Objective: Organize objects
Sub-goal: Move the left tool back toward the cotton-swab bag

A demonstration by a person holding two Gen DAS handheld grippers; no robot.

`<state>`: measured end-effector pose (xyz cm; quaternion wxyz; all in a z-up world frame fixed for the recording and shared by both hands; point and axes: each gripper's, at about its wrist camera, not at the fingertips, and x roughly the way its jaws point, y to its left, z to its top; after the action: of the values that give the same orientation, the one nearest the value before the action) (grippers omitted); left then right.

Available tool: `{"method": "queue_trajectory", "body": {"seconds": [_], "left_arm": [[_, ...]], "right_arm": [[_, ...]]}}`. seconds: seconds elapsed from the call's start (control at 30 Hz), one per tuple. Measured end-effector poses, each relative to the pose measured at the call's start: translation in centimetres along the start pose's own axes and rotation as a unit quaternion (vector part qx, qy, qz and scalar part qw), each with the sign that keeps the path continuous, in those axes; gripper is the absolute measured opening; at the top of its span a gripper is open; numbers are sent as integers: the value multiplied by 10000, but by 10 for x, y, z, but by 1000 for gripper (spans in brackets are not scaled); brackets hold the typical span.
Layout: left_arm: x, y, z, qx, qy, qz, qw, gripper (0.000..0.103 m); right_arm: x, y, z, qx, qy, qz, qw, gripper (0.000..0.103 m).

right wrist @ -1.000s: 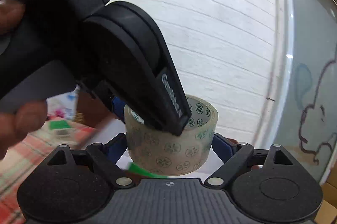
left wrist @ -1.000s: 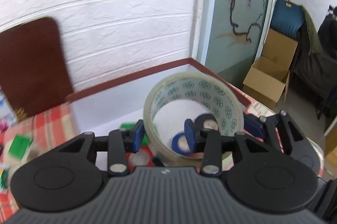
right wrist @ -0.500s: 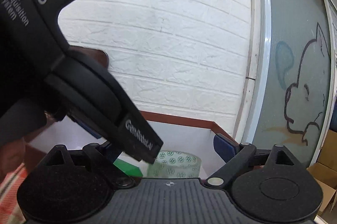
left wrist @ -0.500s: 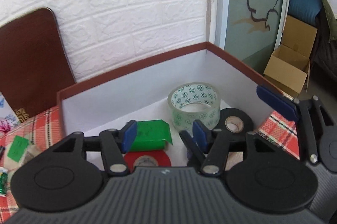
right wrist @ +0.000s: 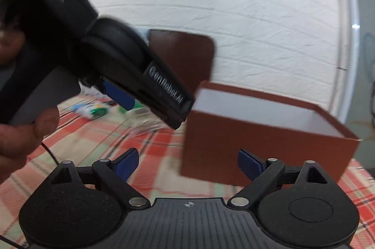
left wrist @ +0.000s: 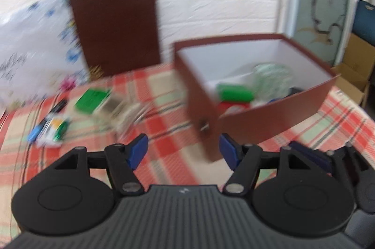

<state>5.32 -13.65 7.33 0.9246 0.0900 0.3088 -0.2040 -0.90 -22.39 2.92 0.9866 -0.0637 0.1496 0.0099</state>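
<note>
A brown box (left wrist: 276, 113) with a white inside stands on the checked tablecloth; it also shows in the right wrist view (right wrist: 264, 143). Inside it lie a clear patterned tape roll (left wrist: 271, 80), a green packet (left wrist: 234, 92) and a red tape roll (left wrist: 232, 107). My left gripper (left wrist: 182, 151) is open and empty, back from the box's near corner. My right gripper (right wrist: 187, 163) is open and empty, in front of the box. The left gripper's body (right wrist: 98, 42) crosses the right wrist view at the upper left.
Loose items lie on the cloth to the left: a green packet (left wrist: 92, 98), markers and small packets (left wrist: 48, 126), clear wrappers (left wrist: 126, 113). A brown board (left wrist: 114, 26) leans on the white brick wall. Cardboard boxes (left wrist: 354, 75) stand beyond the table's right edge.
The clear tape roll was let go into the box. Both grippers have pulled back from the box and opened wider; the left view has swung left and is blurred.
</note>
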Motion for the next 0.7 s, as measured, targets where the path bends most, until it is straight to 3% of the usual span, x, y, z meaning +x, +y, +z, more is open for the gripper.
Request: {"method": "queue_trajectory", "body": {"seconds": [0.2, 0.43, 0.6, 0.7], "left_arm": [[20, 67, -35, -487, 468, 886, 9938, 69], [36, 126, -61, -894, 702, 1391, 9837, 71], [42, 155, -76, -892, 288, 1567, 9832, 95], [45, 176, -80, -1243, 56, 1667, 9781, 98]], "right_arm": [[18, 35, 2, -401, 432, 453, 9972, 89], [40, 69, 11, -475, 748, 733, 9934, 88], [67, 79, 12, -458, 1102, 863, 9891, 86], [88, 78, 17, -363, 1149, 780, 9896, 84]]}}
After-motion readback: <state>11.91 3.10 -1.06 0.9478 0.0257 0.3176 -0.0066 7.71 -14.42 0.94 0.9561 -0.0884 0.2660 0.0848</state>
